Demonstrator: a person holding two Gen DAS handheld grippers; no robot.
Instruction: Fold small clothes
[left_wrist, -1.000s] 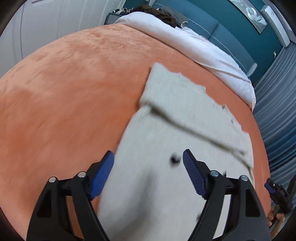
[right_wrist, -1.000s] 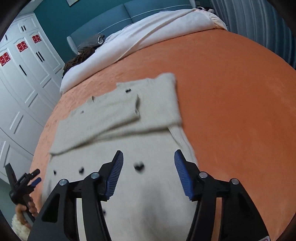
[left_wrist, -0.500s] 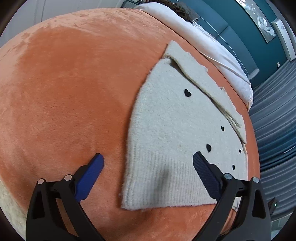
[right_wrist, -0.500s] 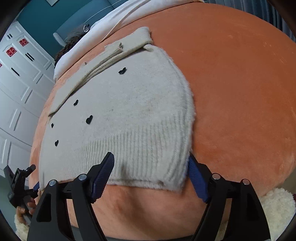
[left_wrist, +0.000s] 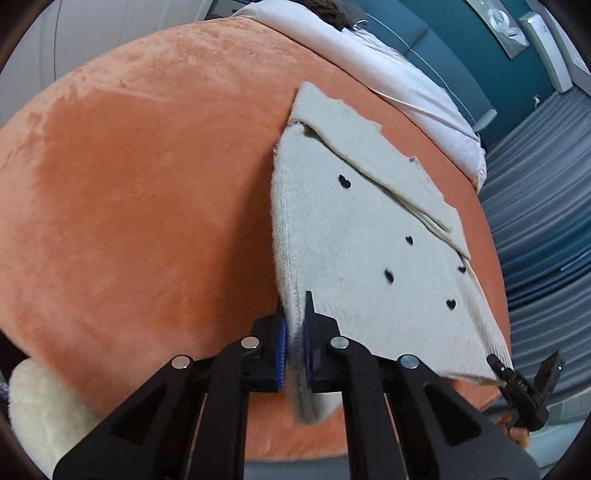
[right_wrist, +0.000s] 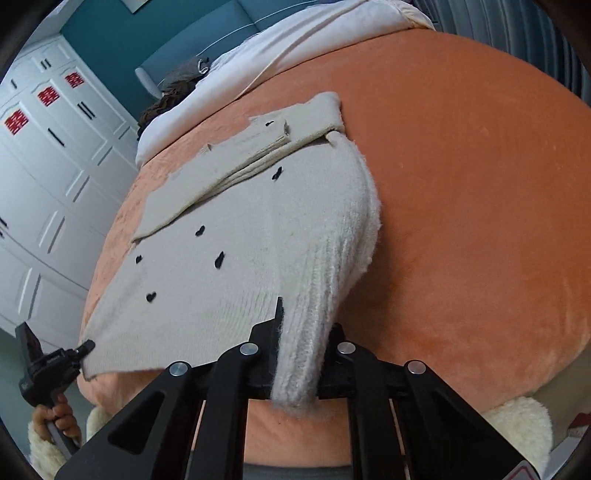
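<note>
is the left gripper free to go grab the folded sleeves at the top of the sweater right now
Probably not as things stand: the left gripper is shut on the sweater hem corner. The folded sleeves lie uncovered farther up, so only that grip stands in the way.

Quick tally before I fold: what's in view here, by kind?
Sweater: 1
Tools: 2 (left tool, right tool)
Orange blanket: 1
White duvet: 1
Total: 5

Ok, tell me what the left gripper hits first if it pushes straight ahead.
The left gripper, jaws shut on the sweater hem, would likely plough into the sweater's body first, then its folded sleeves; depth is uncertain.
</note>
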